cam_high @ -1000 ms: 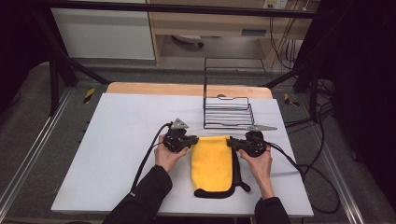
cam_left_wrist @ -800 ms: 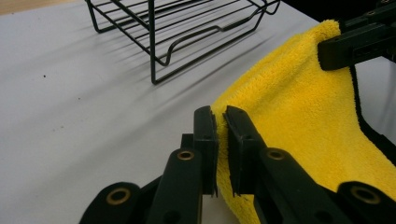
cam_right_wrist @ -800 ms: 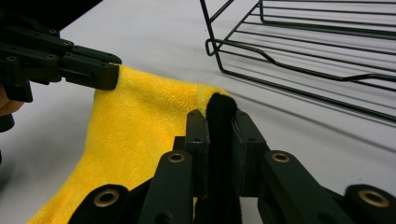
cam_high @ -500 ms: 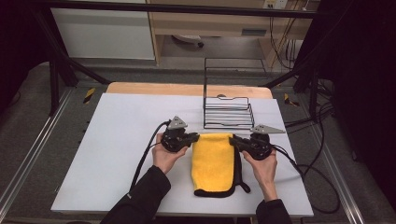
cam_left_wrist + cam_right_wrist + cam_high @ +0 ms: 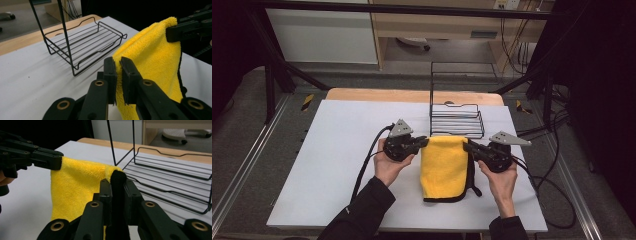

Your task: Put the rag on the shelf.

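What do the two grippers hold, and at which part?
Yellow cloth: left gripper and right gripper each pinch one top corner.

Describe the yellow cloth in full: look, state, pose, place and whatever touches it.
The yellow cloth is fluffy, like microfibre, with a black edge trim. It looks folded double and is lifted by its far corners, the near end apparently on the white table, just in front of the black wire rack. The left gripper and the right gripper each pinch one top corner.

White table top (image 5: 337,165) carries a black wire rack (image 5: 457,120) just beyond the grippers, cloth's (image 5: 444,170) lower edge resting between them.
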The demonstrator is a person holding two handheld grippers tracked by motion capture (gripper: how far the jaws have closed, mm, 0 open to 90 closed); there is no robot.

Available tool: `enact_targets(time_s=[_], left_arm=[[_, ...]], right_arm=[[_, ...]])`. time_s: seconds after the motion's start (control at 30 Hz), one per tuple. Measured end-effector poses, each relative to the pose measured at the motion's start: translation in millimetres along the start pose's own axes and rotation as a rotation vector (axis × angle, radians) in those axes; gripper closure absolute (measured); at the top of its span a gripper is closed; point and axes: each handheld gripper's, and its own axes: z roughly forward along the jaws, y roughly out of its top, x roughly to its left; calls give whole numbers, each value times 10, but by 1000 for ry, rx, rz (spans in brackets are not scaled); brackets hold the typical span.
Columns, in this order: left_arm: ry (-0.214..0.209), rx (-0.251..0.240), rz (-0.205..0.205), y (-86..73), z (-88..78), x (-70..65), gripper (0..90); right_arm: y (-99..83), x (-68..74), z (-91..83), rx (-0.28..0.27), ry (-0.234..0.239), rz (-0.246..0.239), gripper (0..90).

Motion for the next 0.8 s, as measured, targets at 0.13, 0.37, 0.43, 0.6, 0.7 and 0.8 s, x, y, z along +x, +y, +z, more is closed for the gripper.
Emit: enact_targets(time_s=[0.13, 0.37, 0.43, 0.6, 0.7, 0.8], left_arm=[[1, -16, 21, 87, -39, -44, 833], [0, -52, 44, 234, -95, -99, 833], [3, -60, 53, 275, -105, -113, 833], [9, -86, 66, 367, -127, -139, 833], [16, -106, 75, 419, -140, -149, 834], [23, -118, 82, 476, -150, -154, 833]], right_arm=[[65, 33, -79, -31, -12, -18, 798], [173, 56, -188, -72, -27, -36, 798], [207, 60, -214, -84, -33, -38, 799], [288, 73, -271, -119, -52, -56, 801], [329, 82, -301, -137, -57, -63, 801], [367, 87, -320, -154, -62, -65, 801]])
